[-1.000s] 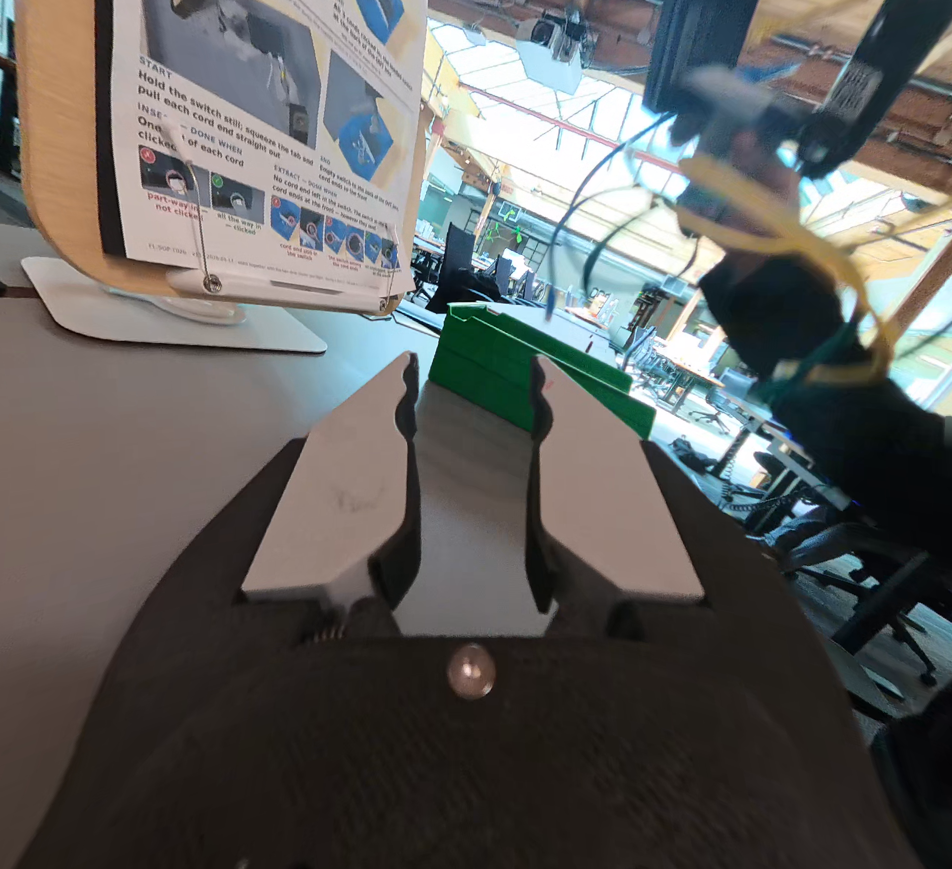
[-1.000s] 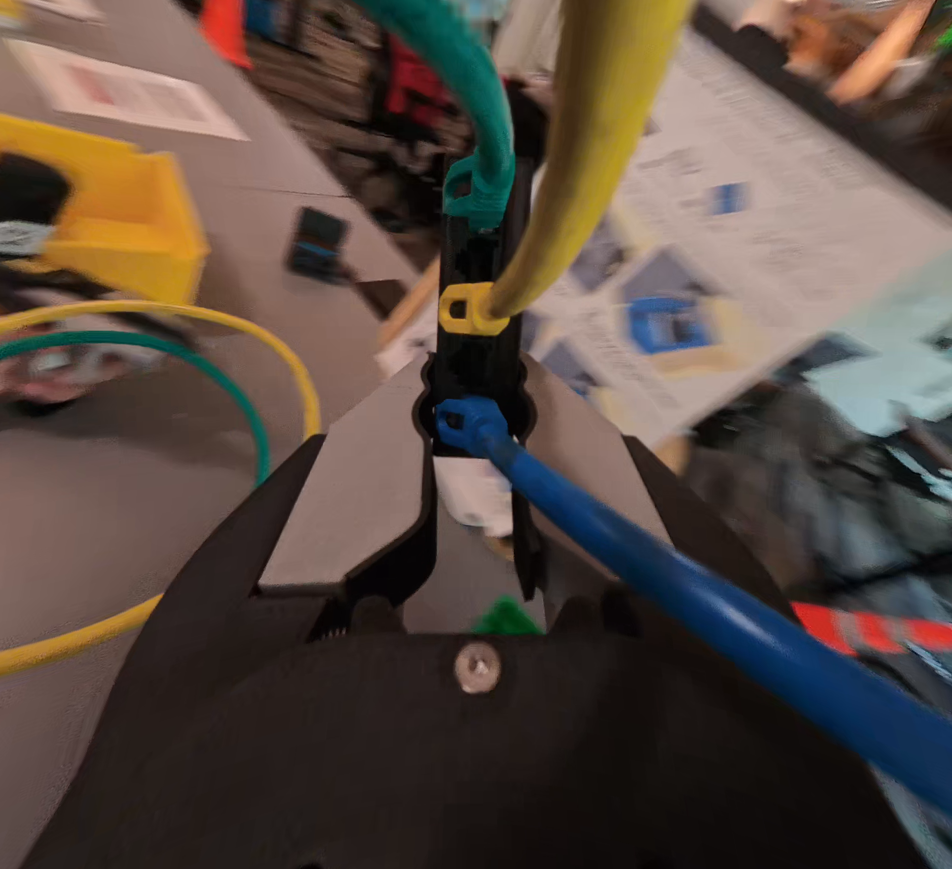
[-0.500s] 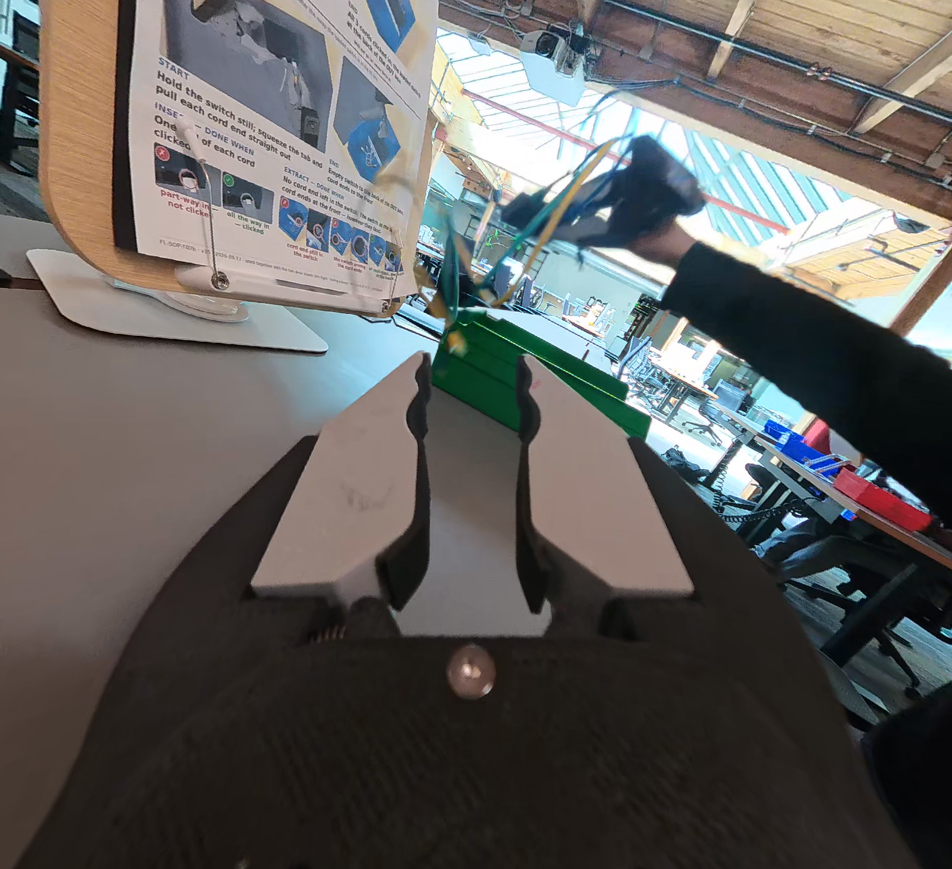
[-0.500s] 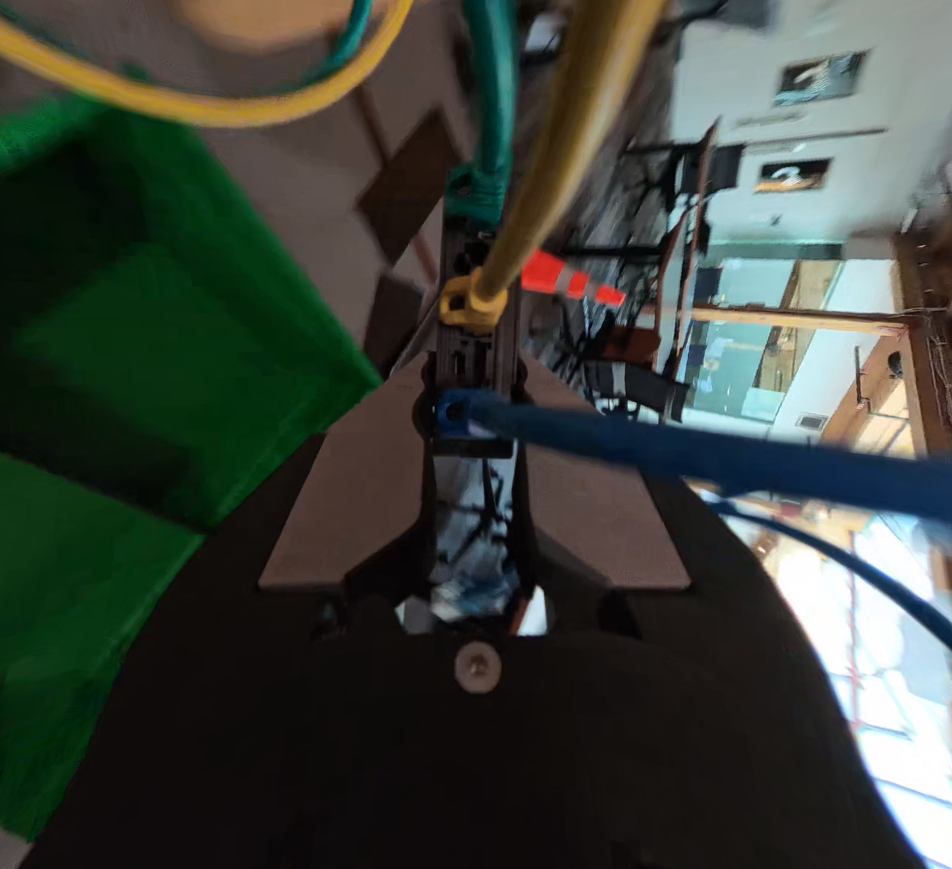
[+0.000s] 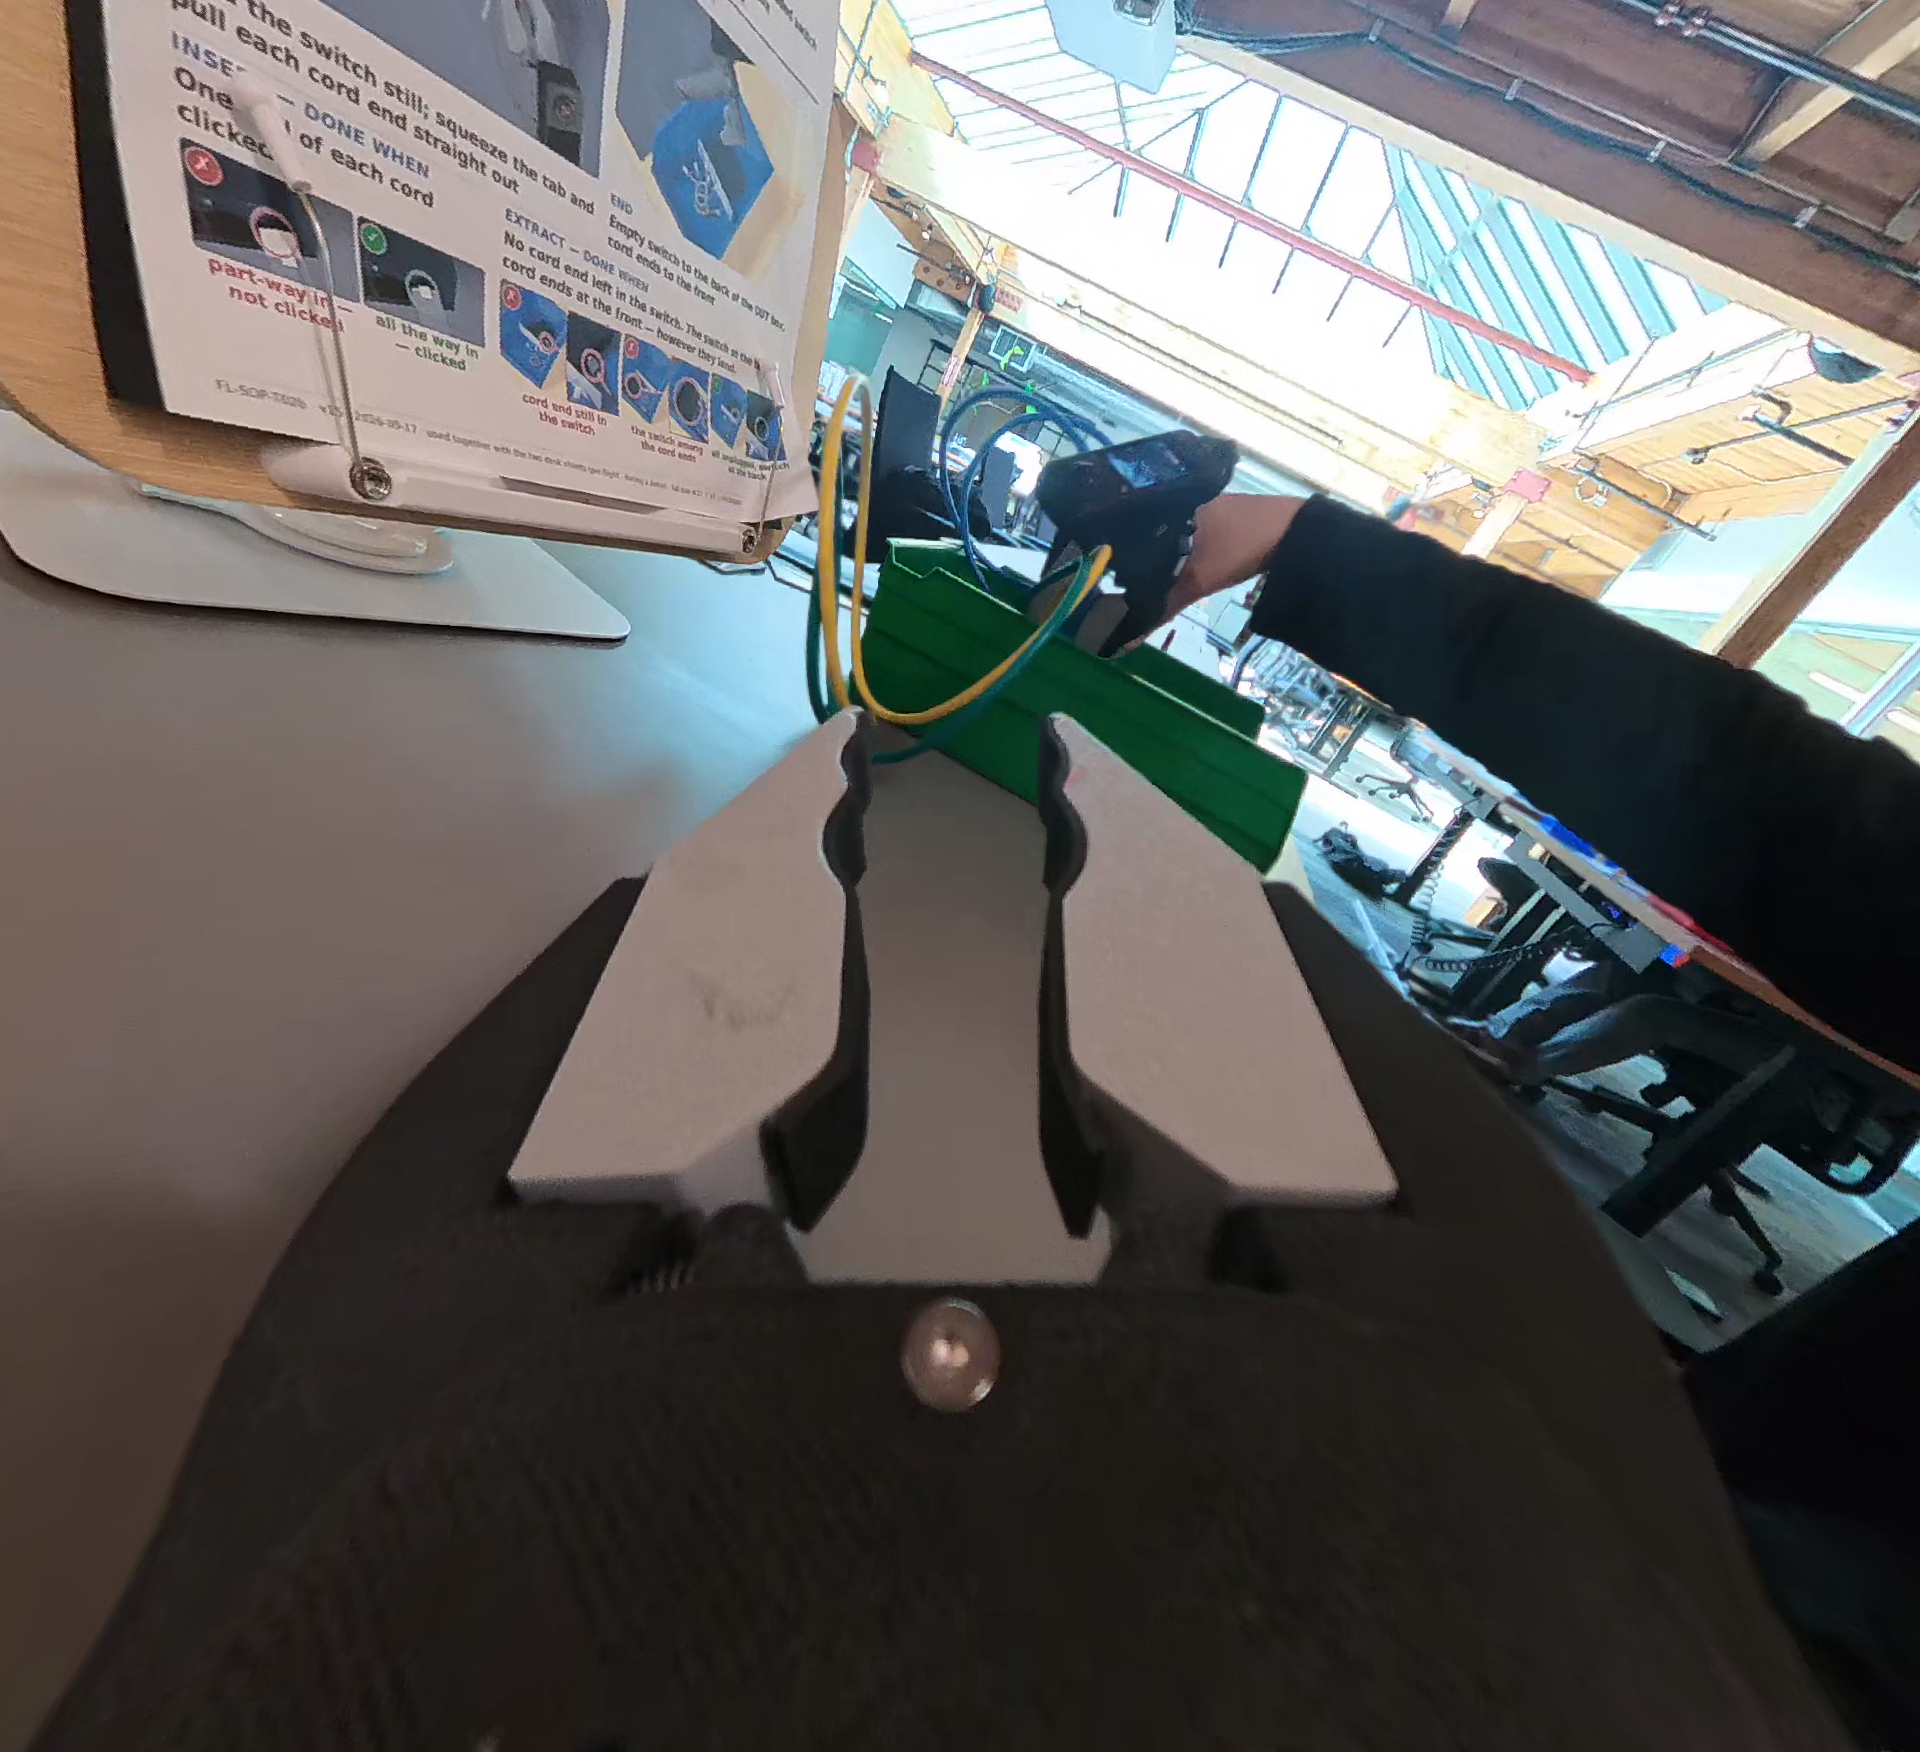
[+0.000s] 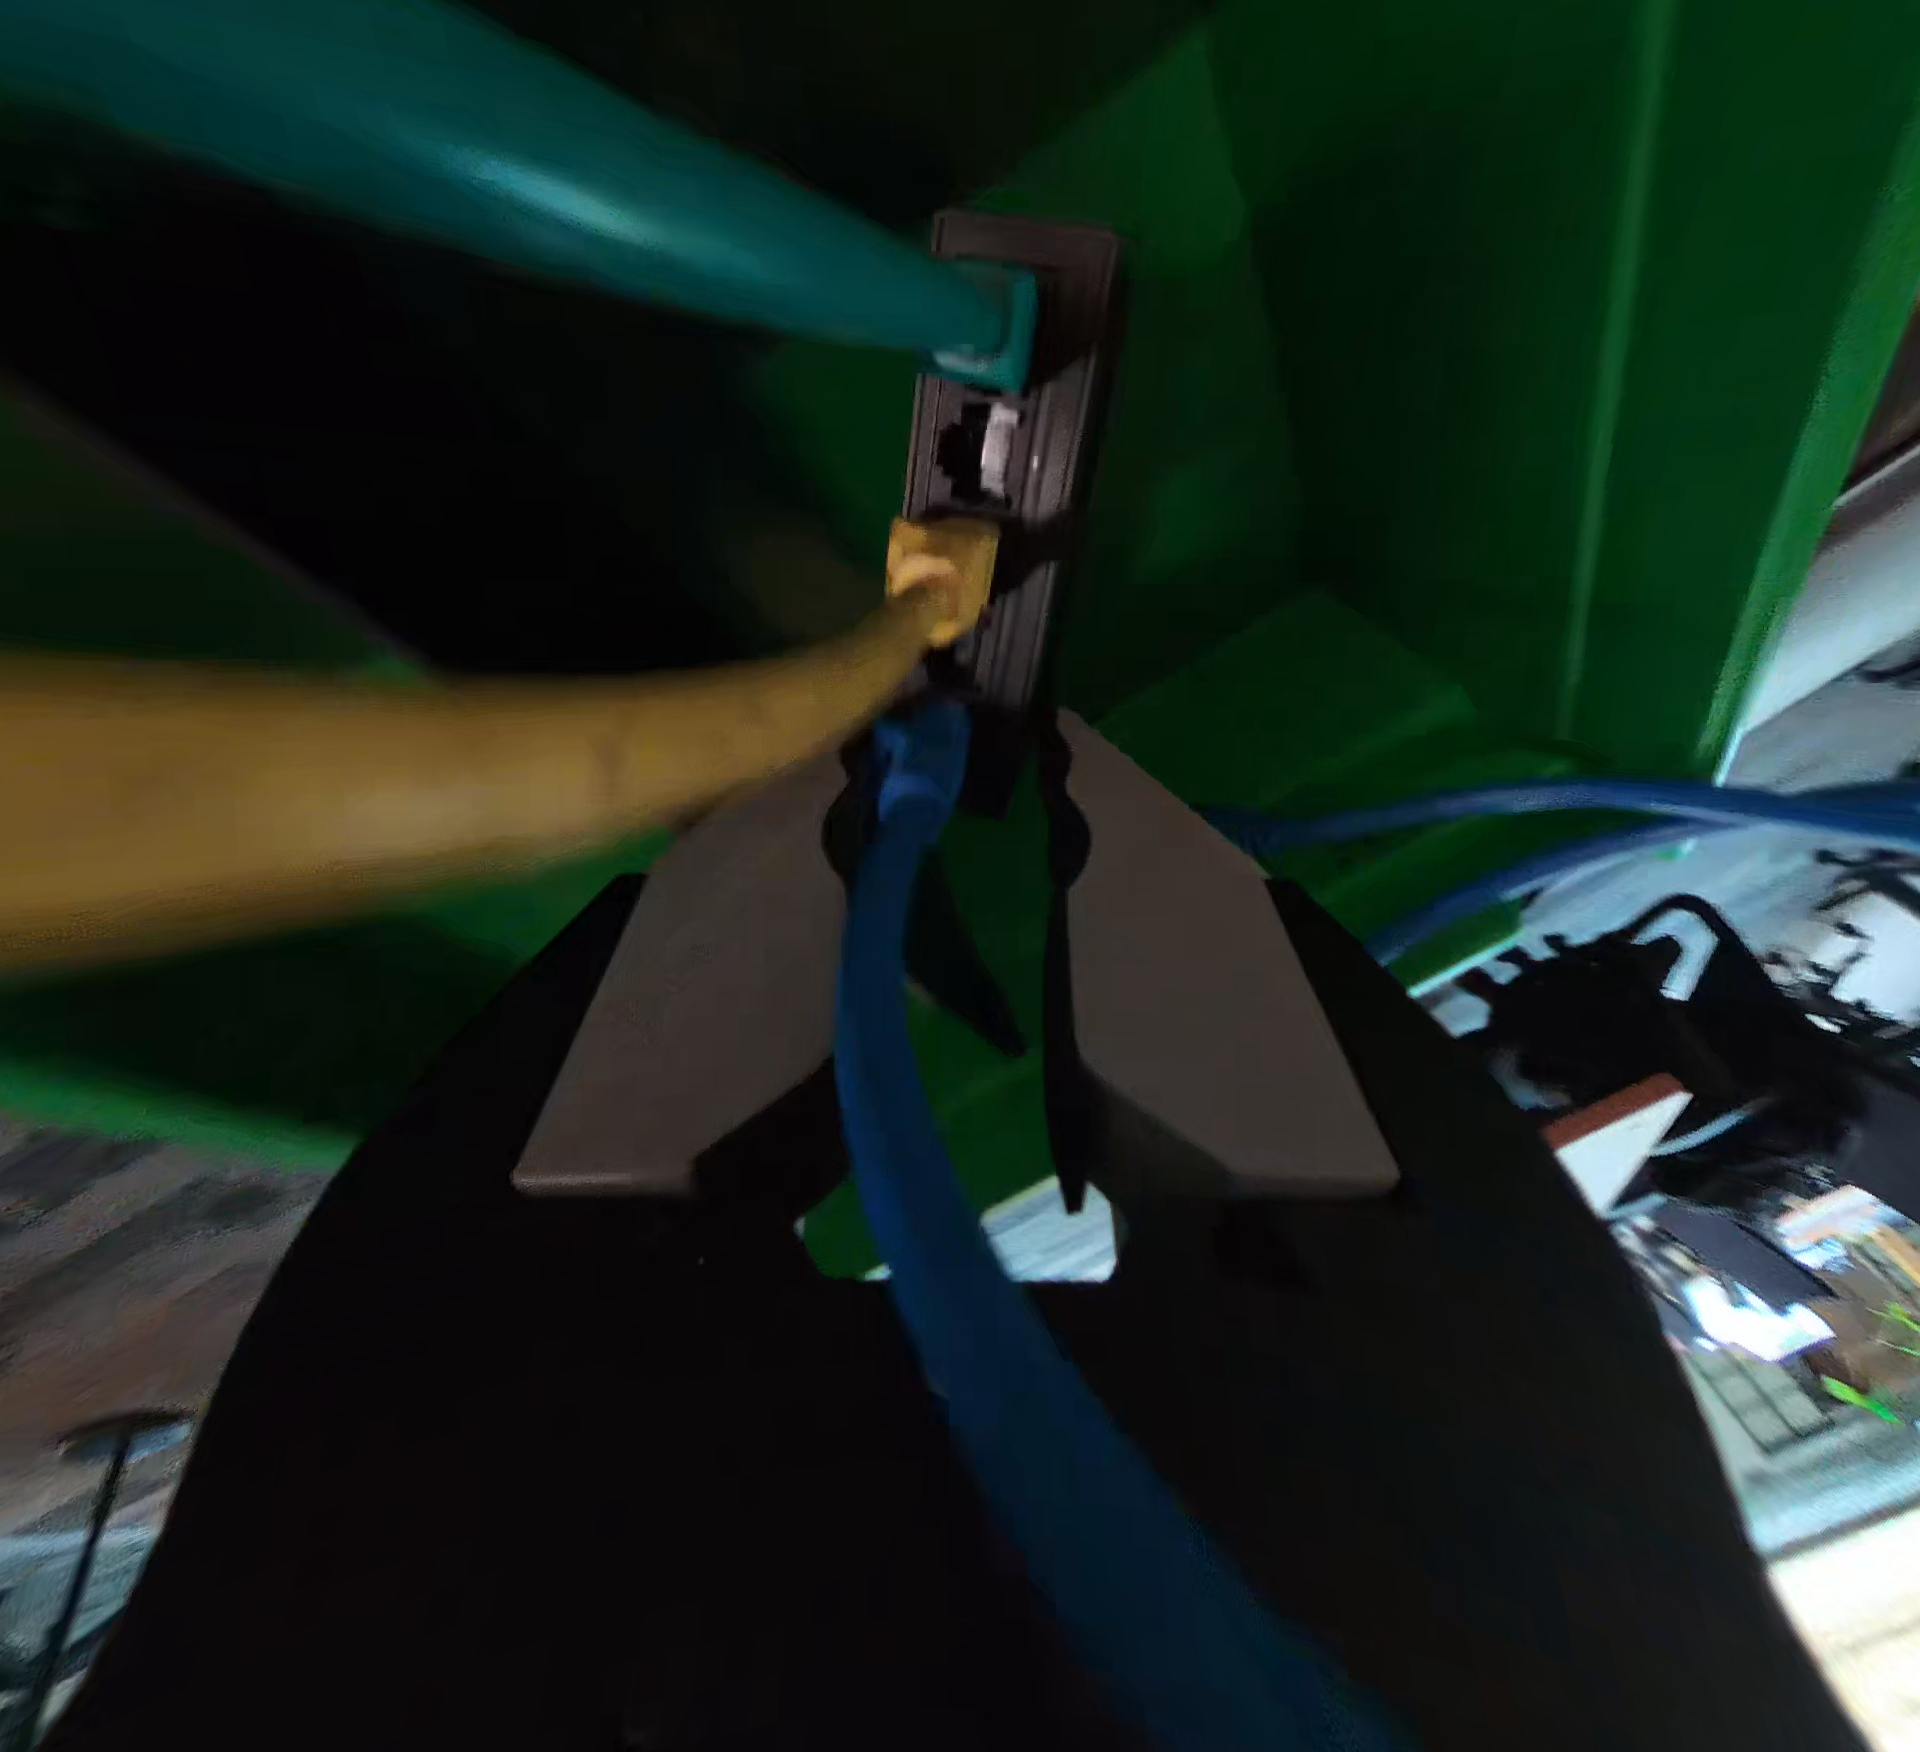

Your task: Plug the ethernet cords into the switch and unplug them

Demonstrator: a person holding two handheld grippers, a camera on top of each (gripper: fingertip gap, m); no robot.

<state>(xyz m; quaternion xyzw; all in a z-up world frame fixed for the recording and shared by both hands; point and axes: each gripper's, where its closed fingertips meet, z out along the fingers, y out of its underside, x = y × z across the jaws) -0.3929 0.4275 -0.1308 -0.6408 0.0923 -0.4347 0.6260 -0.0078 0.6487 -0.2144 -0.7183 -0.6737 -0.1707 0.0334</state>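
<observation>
Three ethernet cords run from one black rectangular plastic switch: one teal cord, one yellow cord and one blue cord, each plugged into a port, with one empty port between the teal and yellow plugs. The right hand-held gripper is clamped on the switch's near end and holds it down inside the single green plastic bin, whose walls close in on all sides. Half a second ago the switch was in the air above the bin; a second ago it was raised well clear of the grey tabletop. The left hand-held gripper rests low over that tabletop, jaws parted and holding nothing, about as before. Bare tabletop lies open between it and the bin; an instruction sheet on a wooden stand borders the left side.
</observation>
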